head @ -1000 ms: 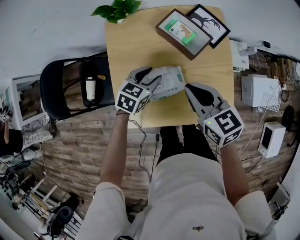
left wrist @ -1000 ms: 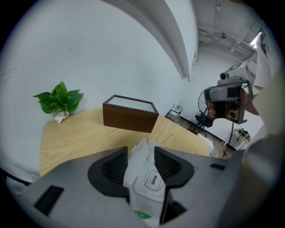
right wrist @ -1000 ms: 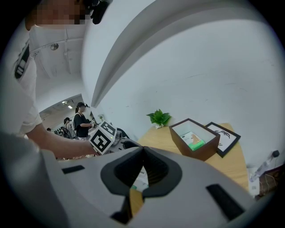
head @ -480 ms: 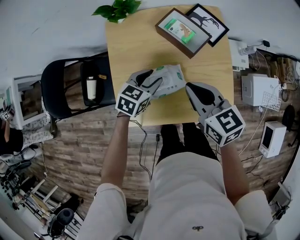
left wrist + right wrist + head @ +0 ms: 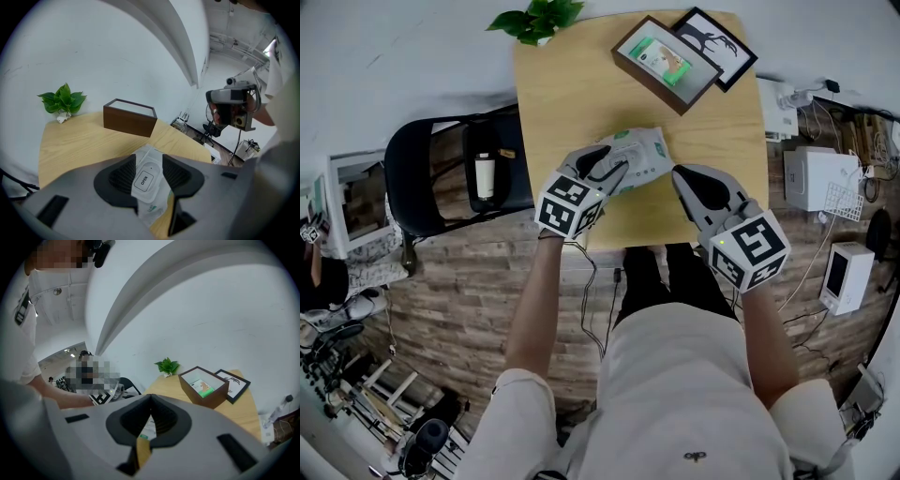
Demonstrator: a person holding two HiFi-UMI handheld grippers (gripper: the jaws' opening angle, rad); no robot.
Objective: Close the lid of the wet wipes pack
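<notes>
- Near the front edge of the table [image 5: 572, 94], found the pack [image 5: 642, 150] lying flat and slanted, its far end toward the box [image 5: 666, 64].
- Saw its lid [image 5: 143, 180] in the left gripper view, marked "OPEN" and looking flat against the pack.
- Held the left gripper [image 5: 609, 164] over the pack's near left end, jaws parted by a modest gap with the lid showing between them; could not tell whether the pads touched the pack.
- Held the right gripper [image 5: 682, 178] just beside the pack's right end, over bare table, jaws tip to tip with nothing gripped; saw only a strip of pack and table through the hollow below the tips.
- Noted the box, brown and open on top, toward the table's far right, with a green-and-white card [image 5: 661, 58] inside.
- Noted a framed picture [image 5: 727, 45] of a black figure just beyond the box, at the far right corner; could not tell whether the two touched.
- Noted a plant [image 5: 534, 19] at the far left corner, well apart from the pack.
- Left of the table, saw a black chair [image 5: 417, 178] with a white bottle [image 5: 485, 175] lying on its seat.
- Under and around all this, saw a wood-plank floor [image 5: 441, 309].
</notes>
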